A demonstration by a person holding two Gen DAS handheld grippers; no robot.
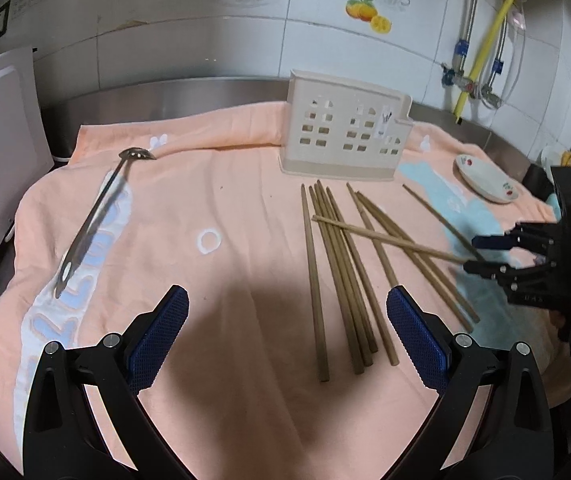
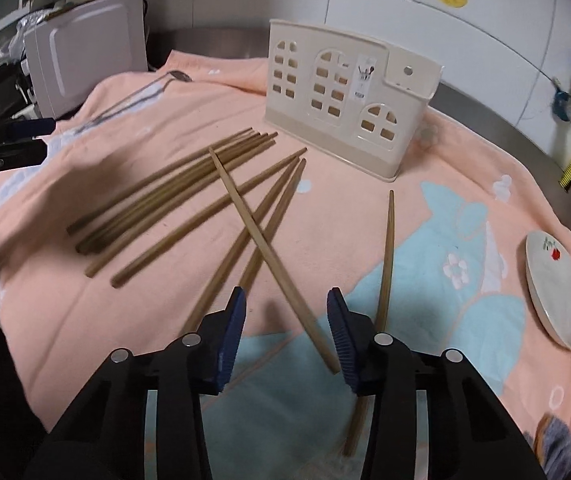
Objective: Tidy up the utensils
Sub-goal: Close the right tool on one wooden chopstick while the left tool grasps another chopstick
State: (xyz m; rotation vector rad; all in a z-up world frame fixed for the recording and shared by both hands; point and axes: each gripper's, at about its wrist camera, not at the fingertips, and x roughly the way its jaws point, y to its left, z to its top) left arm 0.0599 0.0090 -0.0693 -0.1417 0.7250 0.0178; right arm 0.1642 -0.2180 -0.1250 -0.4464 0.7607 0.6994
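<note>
Over on the right wrist view, the right gripper point(image 2: 287, 336) sits low over the towel point(image 2: 85, 300), jaws partly apart, and one lighter chopstick point(image 2: 273, 260) runs diagonally up between its blue pads point(image 2: 231, 344). The stick's near end lies close against the right-hand pad; the left pad stands clear of it, so no grip there. This chopstick crosses over two darker ones that slant toward the upper right.

A bundle of chopsticks point(image 2: 173, 196) lies fanned across the middle left of that frame, tips aimed at the cream utensil holder point(image 2: 349, 100), which stands upright on the towel at upper centre. A single chopstick point(image 2: 387, 256) lies apart to the right, almost vertical in the frame. A small flowered plate point(image 2: 557, 292) rests at the right edge.

Switch to the left wrist view: the left gripper point(image 1: 287, 340) hovers wide open over bare pink towel at bottom centre, nothing between its fingers. The chopsticks lie just right of centre, the holder point(image 1: 345, 128) behind them at upper centre. A slotted metal spoon point(image 1: 97, 216) lies at the left, bowl toward the upper left, well apart from the sticks. The right gripper point(image 1: 485, 254) shows at the right edge, the lighter chopstick's point(image 1: 385, 238) end between its fingers. A white board point(image 1: 1, 152) leans at the far left.
</note>
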